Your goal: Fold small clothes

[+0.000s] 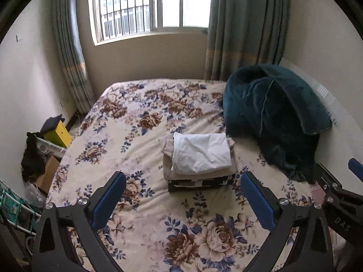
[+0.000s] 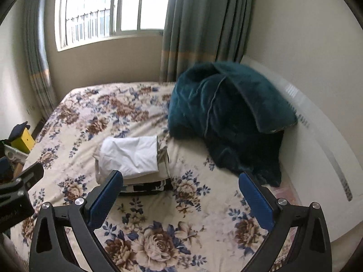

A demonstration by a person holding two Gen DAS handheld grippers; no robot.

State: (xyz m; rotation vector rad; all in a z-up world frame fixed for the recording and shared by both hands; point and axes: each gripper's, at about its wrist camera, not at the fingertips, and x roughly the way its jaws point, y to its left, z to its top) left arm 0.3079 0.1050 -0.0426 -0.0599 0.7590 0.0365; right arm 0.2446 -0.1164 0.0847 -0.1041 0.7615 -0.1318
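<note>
A small stack of folded clothes [image 1: 199, 161] [image 2: 132, 158] rests on the floral bedsheet [image 1: 147, 215] [image 2: 158, 215]. A white piece lies on top, beige pieces under it, and a black-and-white piece at the bottom. My left gripper [image 1: 182, 198] hovers just short of the stack, open, with nothing between its blue pads. My right gripper [image 2: 181, 198] is open and empty too, to the right of the stack; its left finger [image 2: 106, 195] overlaps the stack's near corner in the right wrist view.
A heaped dark teal blanket [image 1: 270, 111] [image 2: 229, 113] lies at the right against a white headboard [image 2: 317, 140]. Beside the bed at the left are a yellow box [image 1: 57, 133], a cardboard box and dark cloth. Curtains and a window stand behind.
</note>
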